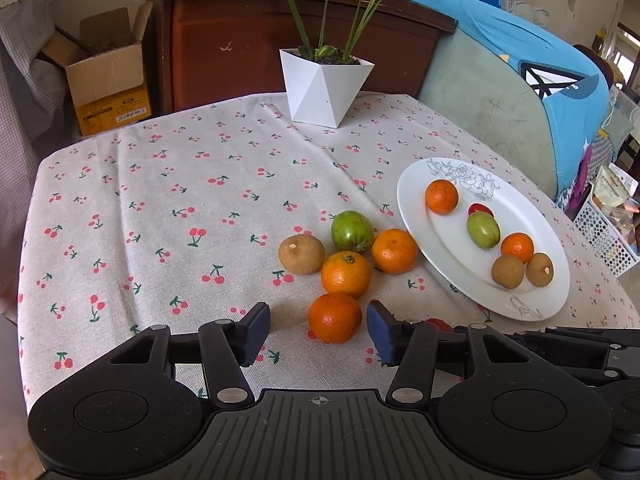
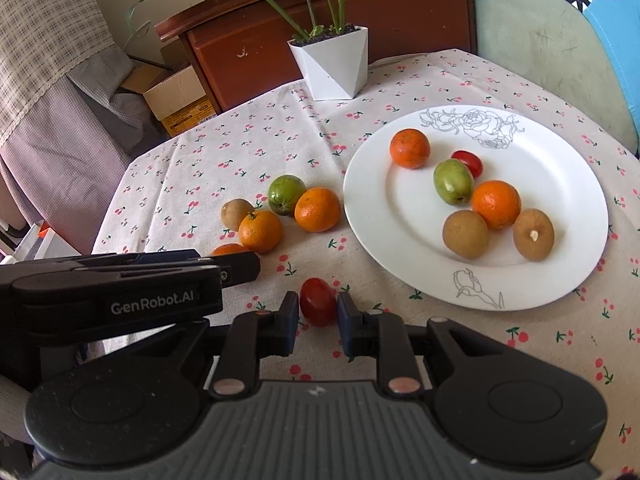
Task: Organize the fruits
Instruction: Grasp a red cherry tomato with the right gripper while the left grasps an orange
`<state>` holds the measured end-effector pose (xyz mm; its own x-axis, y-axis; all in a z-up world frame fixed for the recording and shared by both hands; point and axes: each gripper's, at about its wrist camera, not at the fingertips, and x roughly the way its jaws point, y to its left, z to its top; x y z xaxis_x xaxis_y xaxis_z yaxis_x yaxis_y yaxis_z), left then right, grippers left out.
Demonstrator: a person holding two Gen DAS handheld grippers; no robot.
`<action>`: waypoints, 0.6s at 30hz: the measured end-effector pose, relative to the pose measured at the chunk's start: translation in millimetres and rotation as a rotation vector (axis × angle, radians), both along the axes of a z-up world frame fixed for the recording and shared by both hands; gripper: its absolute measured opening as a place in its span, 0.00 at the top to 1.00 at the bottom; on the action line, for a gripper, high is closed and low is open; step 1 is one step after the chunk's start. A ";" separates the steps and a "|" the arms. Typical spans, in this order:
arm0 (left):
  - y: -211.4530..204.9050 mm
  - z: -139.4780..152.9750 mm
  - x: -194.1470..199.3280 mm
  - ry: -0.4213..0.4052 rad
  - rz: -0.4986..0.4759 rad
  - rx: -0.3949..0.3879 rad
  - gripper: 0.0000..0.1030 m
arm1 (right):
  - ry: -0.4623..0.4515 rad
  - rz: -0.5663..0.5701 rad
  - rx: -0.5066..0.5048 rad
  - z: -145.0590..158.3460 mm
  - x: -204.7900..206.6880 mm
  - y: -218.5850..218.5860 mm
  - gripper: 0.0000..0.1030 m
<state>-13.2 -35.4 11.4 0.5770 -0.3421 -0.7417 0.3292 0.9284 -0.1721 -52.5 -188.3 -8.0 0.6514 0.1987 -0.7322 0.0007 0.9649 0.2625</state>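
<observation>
My left gripper (image 1: pixel 318 326) is open, its jaws on either side of an orange (image 1: pixel 335 317) on the cherry-print cloth, not touching it. Beyond it lie another orange (image 1: pixel 346 273), a third orange (image 1: pixel 394 251), a brown kiwi (image 1: pixel 301 254) and a green fruit (image 1: pixel 352 231). My right gripper (image 2: pixel 318 312) has its jaws close around a small red tomato (image 2: pixel 318 301) on the cloth; contact is unclear. The white plate (image 2: pixel 560 184) on the right holds several fruits: oranges, kiwis, a green fruit, a red tomato. It also shows in the left wrist view (image 1: pixel 424 216).
A white faceted plant pot (image 1: pixel 325 87) stands at the table's far edge. A wooden cabinet (image 1: pixel 240 40) and a cardboard box (image 1: pixel 108 80) are behind the table. A green chair with blue cloth (image 1: pixel 520 92) is at the right. The left gripper's body (image 2: pixel 120 292) is beside my right gripper.
</observation>
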 end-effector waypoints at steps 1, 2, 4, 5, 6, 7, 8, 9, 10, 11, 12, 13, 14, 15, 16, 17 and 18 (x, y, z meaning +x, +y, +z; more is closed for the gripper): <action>-0.7 -0.2 0.0 -0.002 -0.002 0.000 0.54 | -0.001 0.001 -0.002 0.0 0.2 0.2 0.79; -1.5 -0.5 -0.3 -0.005 -0.005 0.000 0.56 | 0.000 0.003 -0.004 0.0 0.2 0.4 0.79; -2.9 -0.9 -0.6 -0.004 -0.017 -0.006 0.62 | -0.003 0.011 -0.012 0.2 -0.3 0.9 0.79; -3.4 -1.3 -0.7 0.001 -0.023 -0.011 0.66 | -0.004 0.016 -0.015 0.2 -0.5 1.3 0.79; -4.0 -1.4 -1.1 -0.002 -0.025 -0.009 0.67 | -0.005 0.019 -0.017 0.2 -0.5 1.5 0.79; -4.6 -1.5 -1.4 -0.005 -0.027 -0.006 0.67 | -0.006 0.020 -0.018 0.2 -0.6 1.2 0.80; -4.9 -1.5 -1.9 -0.006 -0.029 -0.007 0.69 | -0.006 0.021 -0.017 0.2 -0.6 1.1 0.80; -5.1 -1.5 -2.0 -0.006 -0.032 -0.008 0.75 | -0.005 0.022 -0.013 0.5 -0.6 1.1 0.81; -5.3 -1.3 -2.1 -0.006 -0.034 -0.012 0.75 | -0.004 0.024 -0.010 0.8 -0.6 1.0 0.81; -4.8 -0.8 -2.5 -0.008 -0.029 -0.016 0.75 | -0.005 0.024 -0.007 1.3 -0.5 0.8 0.81; -4.6 -0.5 -3.0 -0.012 -0.025 -0.016 0.75 | -0.006 0.024 -0.007 2.0 -0.6 0.8 0.81; -4.1 0.0 -3.8 -0.018 -0.022 -0.016 0.75 | -0.010 0.025 -0.008 2.8 -0.6 0.8 0.81; -4.0 0.5 -3.8 -0.020 -0.020 -0.015 0.75 | -0.013 0.025 -0.007 3.7 -0.5 0.6 0.81; -3.6 1.3 -3.8 -0.020 -0.018 -0.016 0.75 | -0.017 0.023 -0.004 5.0 -1.0 -0.5 0.81; -2.6 2.8 -3.5 -0.019 -0.017 -0.024 0.75 | -0.021 0.020 -0.003 6.2 -0.9 -1.3 0.81; -2.1 4.3 -3.5 -0.020 -0.017 -0.031 0.75 | -0.025 0.016 -0.005 7.8 -0.6 -2.3 0.81; -1.8 5.7 -3.6 -0.022 -0.017 -0.035 0.75 | -0.030 0.012 -0.006 9.2 -0.3 -3.2 0.81</action>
<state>-16.9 -37.2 17.1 0.5870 -0.3776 -0.7161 0.3491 0.9162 -0.1968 -52.9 -191.5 1.2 0.6705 0.2023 -0.7138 -0.0191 0.9665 0.2560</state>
